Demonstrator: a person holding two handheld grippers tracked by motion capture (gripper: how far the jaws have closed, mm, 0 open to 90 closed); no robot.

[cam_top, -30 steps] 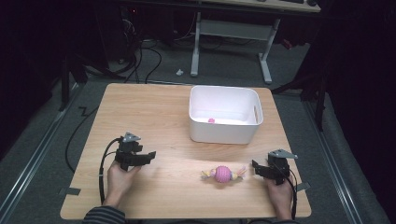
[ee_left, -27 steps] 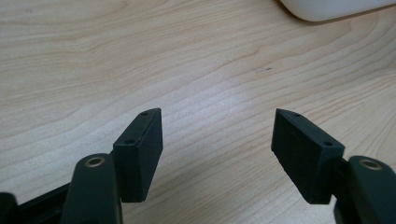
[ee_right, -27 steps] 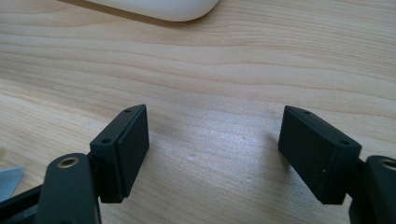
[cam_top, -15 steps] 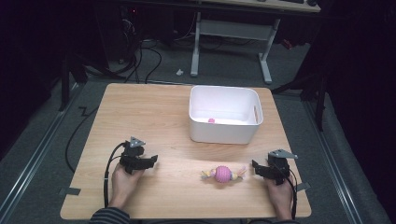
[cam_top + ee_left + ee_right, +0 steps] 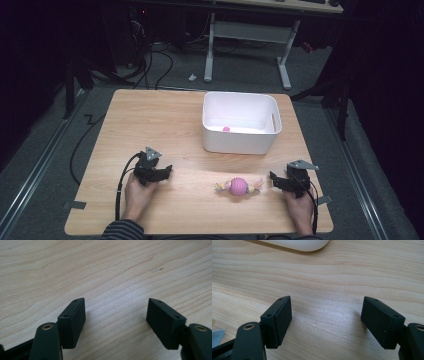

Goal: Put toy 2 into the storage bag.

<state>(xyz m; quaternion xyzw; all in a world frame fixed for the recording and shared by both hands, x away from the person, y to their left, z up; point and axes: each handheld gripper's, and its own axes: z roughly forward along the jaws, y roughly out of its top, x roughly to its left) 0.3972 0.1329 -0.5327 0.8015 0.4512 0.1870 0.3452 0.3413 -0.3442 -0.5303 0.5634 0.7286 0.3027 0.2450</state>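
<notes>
High view: the left gripper (image 5: 161,172) rests low at the near left of the table (image 5: 150,115); compared with the earlier frames it has come down and nearer to the person, and its jaws have just been opening, with nothing between them. The right gripper (image 5: 278,182) has kept its place at the near right. The pink ball toy (image 5: 239,186), with its rope ends, lies on the table between the two grippers, just beside the right one. The white bin (image 5: 240,142) stands behind it, holding a small pink item (image 5: 226,129).

Left gripper view: jaws set wide over bare wood, empty.

Right gripper view: jaws set wide, empty; the bin edge (image 5: 297,245) lies ahead.

Judgement: both grippers stand ready and no pickup has begun; the right gripper is best placed to take the toy
</notes>
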